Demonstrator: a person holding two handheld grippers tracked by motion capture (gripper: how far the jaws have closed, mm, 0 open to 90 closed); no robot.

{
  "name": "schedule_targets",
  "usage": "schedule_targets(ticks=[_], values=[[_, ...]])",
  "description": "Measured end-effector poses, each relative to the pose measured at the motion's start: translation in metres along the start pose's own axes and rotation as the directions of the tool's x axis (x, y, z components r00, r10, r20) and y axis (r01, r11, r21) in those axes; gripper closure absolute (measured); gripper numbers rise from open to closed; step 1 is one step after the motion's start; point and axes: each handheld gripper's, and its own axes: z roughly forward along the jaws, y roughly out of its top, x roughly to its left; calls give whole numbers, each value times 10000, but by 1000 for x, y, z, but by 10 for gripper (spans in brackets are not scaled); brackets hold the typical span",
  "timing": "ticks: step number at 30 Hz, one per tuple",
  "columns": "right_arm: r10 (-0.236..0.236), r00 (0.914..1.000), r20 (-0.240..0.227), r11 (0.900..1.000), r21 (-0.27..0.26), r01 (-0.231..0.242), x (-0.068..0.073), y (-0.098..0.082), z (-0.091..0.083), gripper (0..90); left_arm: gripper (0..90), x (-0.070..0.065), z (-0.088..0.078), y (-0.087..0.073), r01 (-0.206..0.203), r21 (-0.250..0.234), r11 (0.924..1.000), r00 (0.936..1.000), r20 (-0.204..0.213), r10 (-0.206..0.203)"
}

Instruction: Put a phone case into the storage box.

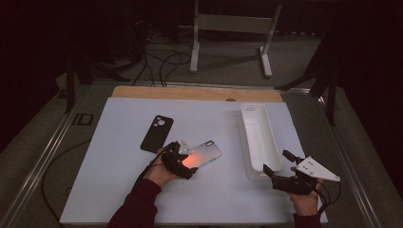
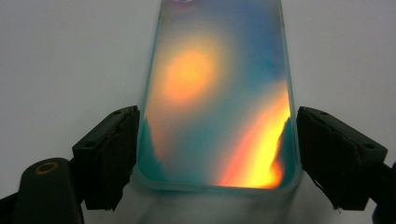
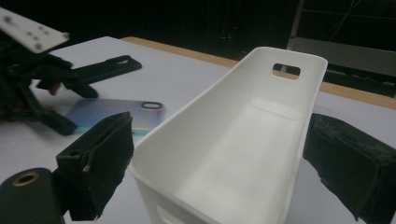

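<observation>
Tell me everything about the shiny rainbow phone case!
The shiny phone case lies flat on the white table, tilted at a slant, right of the black phone case. It looks like glossy plastic with a pale see-through rim, glowing orange, yellow and blue. It has rounded corners and a camera hole at its far end. The left gripper has its two black jaws on either side of the near end; the left pad sits right at the rim, the right one just apart.
</observation>
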Motion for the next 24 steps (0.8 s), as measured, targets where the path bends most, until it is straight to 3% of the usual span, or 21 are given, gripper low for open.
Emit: schedule_targets(ticks=[7,11,14,17,21,22,23,24], values=[[23,10000,-1,10000,18,-23,1,0,2,82,164,5,-23,-34,819,-236,9964,9962,-270,-825],[9,10000,-29,10000,32,-9,2,0,3,82,161,6,-23,-37,739,-372,9966,9969,-254,-749],[-3,10000,-18,10000,49,3,1,0,2,83,15,5,-22,-36,817,-430,9957,9963,-245,-828],[30,10000,0,10000,23,-30,0,0,1,82,0,5,-31,-36,896,-930,9916,9953,-290,-926],[43,10000,19,10000,7,-43,0,0,1,82,0,7,-57,-37,842,-2018,9758,9951,-341,-929],[43,10000,19,10000,7,-43,0,0,1,82,0,7,-57,-37,842,-2018,9758,9951,-341,-929],[35,10000,21,10000,16,-35,0,0,1,82,0,9,-72,-39,785,-2502,9650,9938,-563,-955],[35,10000,21,10000,16,-35,0,0,1,82,0,9,-72,-39,785,-2502,9650,9938,-563,-955]])
